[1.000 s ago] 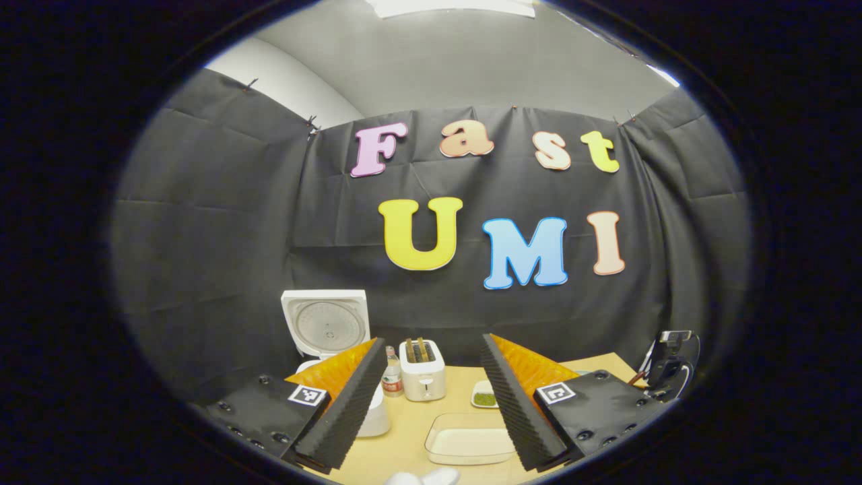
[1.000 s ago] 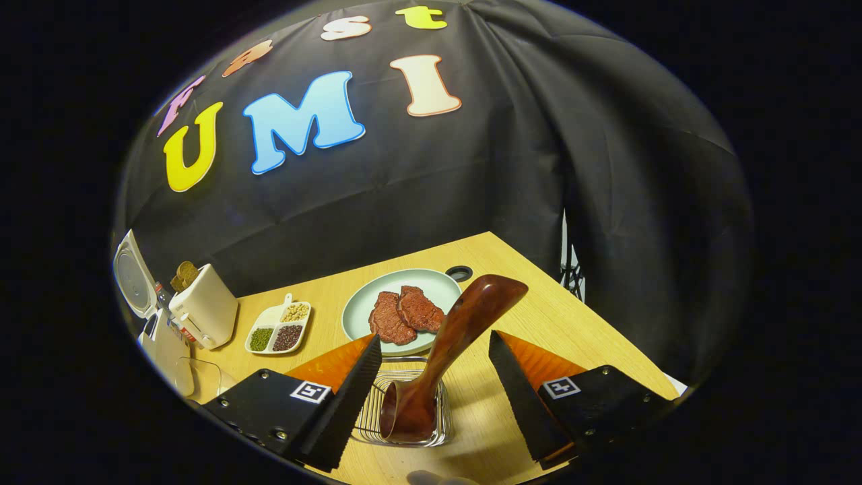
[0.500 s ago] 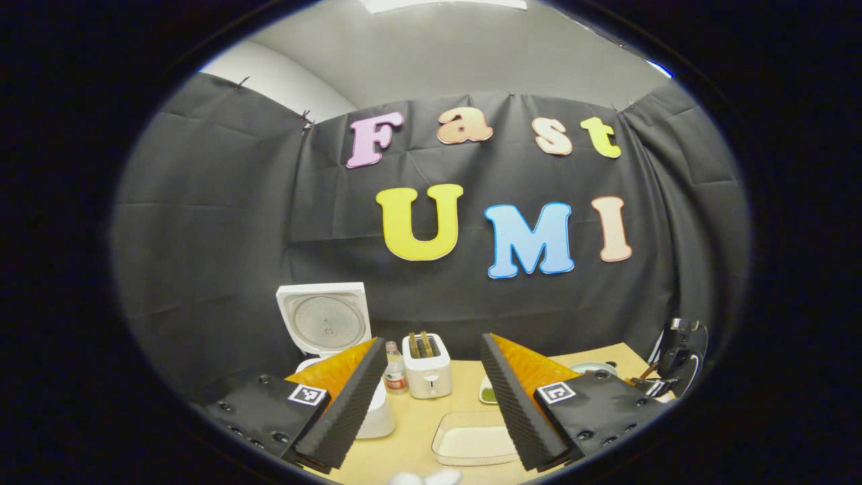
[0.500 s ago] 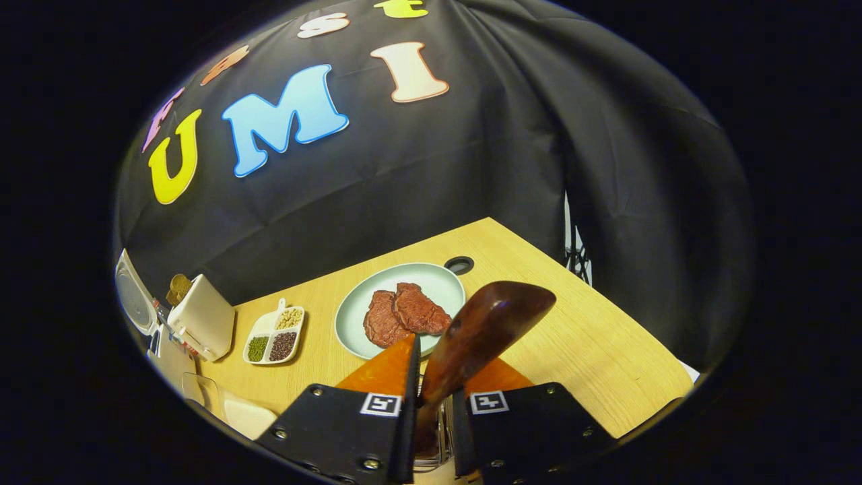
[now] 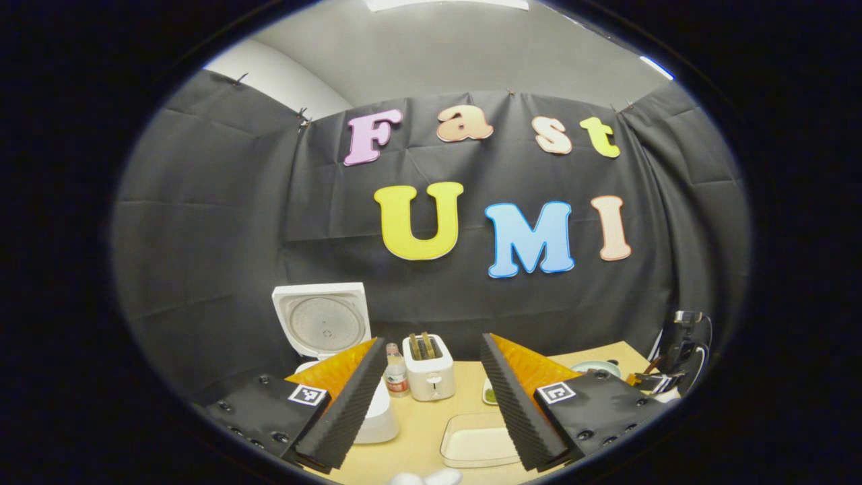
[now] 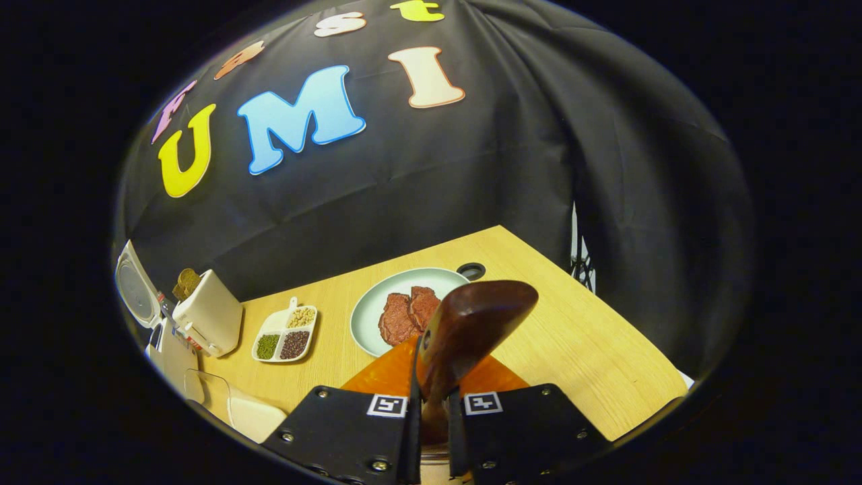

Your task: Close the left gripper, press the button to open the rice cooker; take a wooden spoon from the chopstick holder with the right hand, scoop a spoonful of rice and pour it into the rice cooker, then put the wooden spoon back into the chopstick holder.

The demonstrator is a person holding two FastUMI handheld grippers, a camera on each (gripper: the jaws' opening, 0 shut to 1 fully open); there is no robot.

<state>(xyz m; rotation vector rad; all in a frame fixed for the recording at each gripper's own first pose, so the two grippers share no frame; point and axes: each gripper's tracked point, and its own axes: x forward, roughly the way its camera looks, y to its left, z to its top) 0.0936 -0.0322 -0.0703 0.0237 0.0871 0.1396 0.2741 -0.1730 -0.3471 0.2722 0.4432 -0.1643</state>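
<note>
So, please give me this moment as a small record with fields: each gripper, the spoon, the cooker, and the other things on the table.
right gripper: shut on the dark brown wooden spoon
left gripper: open, holding nothing
white rice cooker: lid raised
white toaster: beside the cooker
pale green round plate: carries two pieces of red meat
white divided dish: holds beans

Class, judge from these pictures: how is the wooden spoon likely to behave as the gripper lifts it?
Probably stiff: the wooden spoon looks like solid carved wood. Its glossy surface may be slippery. The right gripper clamps low, with the broad end above, so it might pivot.
</note>
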